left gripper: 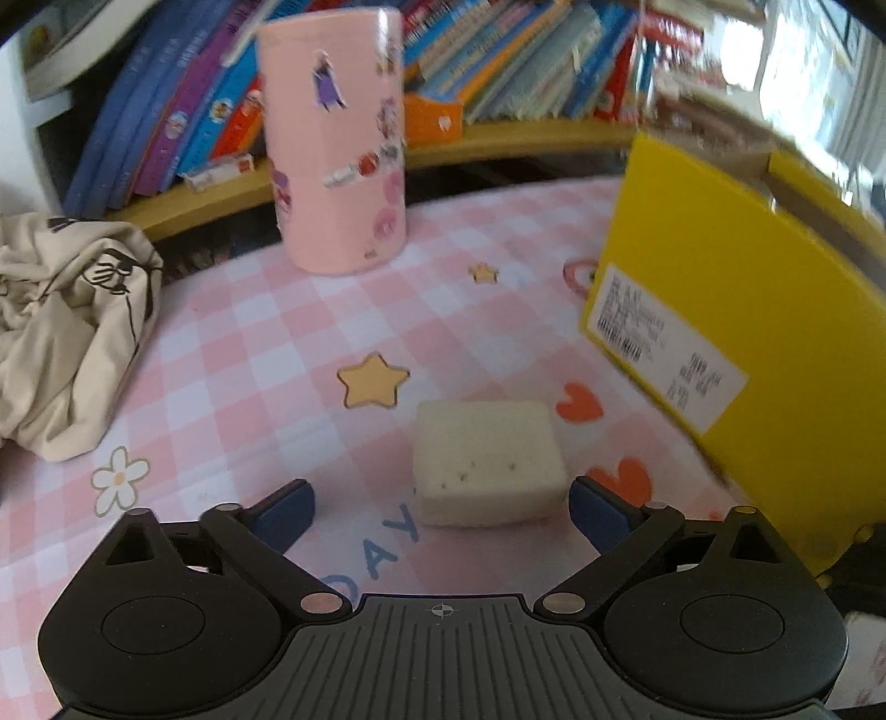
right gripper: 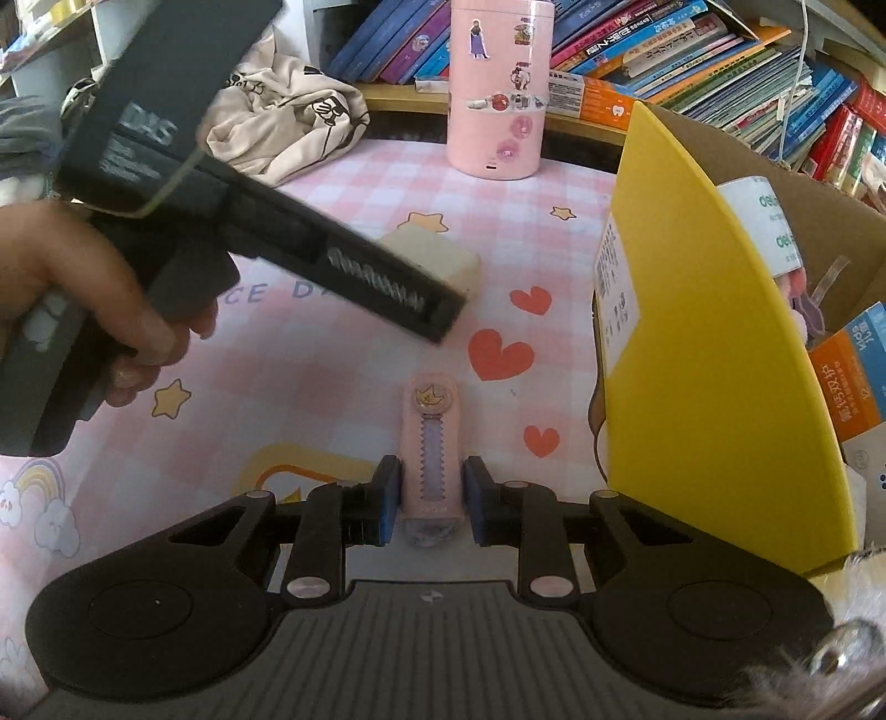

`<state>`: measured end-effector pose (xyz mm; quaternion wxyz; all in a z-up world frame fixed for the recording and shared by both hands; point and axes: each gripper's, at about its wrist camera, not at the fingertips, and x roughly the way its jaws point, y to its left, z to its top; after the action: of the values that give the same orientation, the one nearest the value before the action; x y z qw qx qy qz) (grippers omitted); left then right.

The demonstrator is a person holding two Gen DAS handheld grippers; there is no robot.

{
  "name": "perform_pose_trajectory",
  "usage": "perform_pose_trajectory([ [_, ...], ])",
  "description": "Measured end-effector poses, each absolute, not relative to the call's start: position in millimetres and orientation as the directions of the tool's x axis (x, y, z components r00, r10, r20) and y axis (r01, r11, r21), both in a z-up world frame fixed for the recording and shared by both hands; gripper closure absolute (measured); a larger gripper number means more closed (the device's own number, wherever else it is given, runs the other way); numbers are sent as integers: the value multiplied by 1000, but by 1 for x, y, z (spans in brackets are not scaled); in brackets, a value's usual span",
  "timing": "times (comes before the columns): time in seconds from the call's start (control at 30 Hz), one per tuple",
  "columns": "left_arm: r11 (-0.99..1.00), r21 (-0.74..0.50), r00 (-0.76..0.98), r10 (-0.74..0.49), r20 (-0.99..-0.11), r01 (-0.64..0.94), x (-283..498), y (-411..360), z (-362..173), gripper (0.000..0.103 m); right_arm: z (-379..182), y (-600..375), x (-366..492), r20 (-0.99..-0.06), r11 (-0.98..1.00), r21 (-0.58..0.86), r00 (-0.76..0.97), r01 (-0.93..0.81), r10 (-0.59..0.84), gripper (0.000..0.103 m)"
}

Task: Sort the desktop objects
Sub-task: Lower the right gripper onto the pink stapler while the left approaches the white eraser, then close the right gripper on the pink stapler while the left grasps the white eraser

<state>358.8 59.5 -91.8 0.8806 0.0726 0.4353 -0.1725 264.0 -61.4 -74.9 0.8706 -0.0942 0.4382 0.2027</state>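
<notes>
pink clip (right gripper: 431, 443) sits between the right hand-held gripper (right gripper: 431, 501) pads, nearly closed, long axis toward 12 o'clock; left hand-held gripper (left gripper: 441, 512) gapes wide around the cream block (left gripper: 487, 462).

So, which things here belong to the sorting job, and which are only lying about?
For the job:
- cream eraser, between the open left gripper
- pink correction tape, between the right gripper
- yellow box

Lying about:
- pink canister
- crumpled cloth
- shelf books

The tabletop (left gripper: 249, 354) mat shows "DAY" at 6 o'clock; a white roll (right gripper: 772, 227) in the yellow box (right gripper: 714, 354) reads "deli" at 2 o'clock
</notes>
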Motion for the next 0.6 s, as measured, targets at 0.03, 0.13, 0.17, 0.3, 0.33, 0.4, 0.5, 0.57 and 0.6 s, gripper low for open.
perform_pose_trajectory([
  [0.03, 928, -5, 569, -234, -788, 373, 357, 58, -92, 9, -75, -62, 264, -802, 900, 12, 534, -435, 269, 80],
  [0.13, 924, 3, 582, -239, -777, 383, 354, 56, -91, 20, -75, -62, 263, -803, 902, 12, 533, -433, 267, 77],
  [0.17, 921, 3, 586, -246, -772, 391, 353, 55, -90, 24, -75, -62, 263, -803, 902, 11, 534, -431, 265, 77],
  [0.3, 909, -1, 589, -271, -761, 417, 348, 52, -86, 50, -75, -62, 264, -804, 904, 12, 533, -427, 262, 77],
  [0.33, 909, -2, 588, -272, -762, 418, 347, 52, -86, 52, -75, -61, 264, -805, 904, 10, 534, -427, 260, 77],
  [0.4, 910, -13, 585, -277, -762, 414, 345, 54, -85, 54, -75, -60, 264, -806, 903, 5, 533, -429, 257, 77],
  [0.5, 917, -42, 577, -284, -766, 396, 344, 60, -84, 56, -74, -60, 265, -809, 901, 11, 525, -435, 263, 80],
  [0.57, 923, -66, 570, -288, -769, 378, 343, 65, -83, 57, -74, -60, 266, -813, 901, 14, 520, -434, 264, 80],
  [0.6, 926, -76, 567, -289, -771, 370, 341, 67, -82, 58, -74, -61, 267, -815, 902, 21, 515, -432, 266, 80],
])
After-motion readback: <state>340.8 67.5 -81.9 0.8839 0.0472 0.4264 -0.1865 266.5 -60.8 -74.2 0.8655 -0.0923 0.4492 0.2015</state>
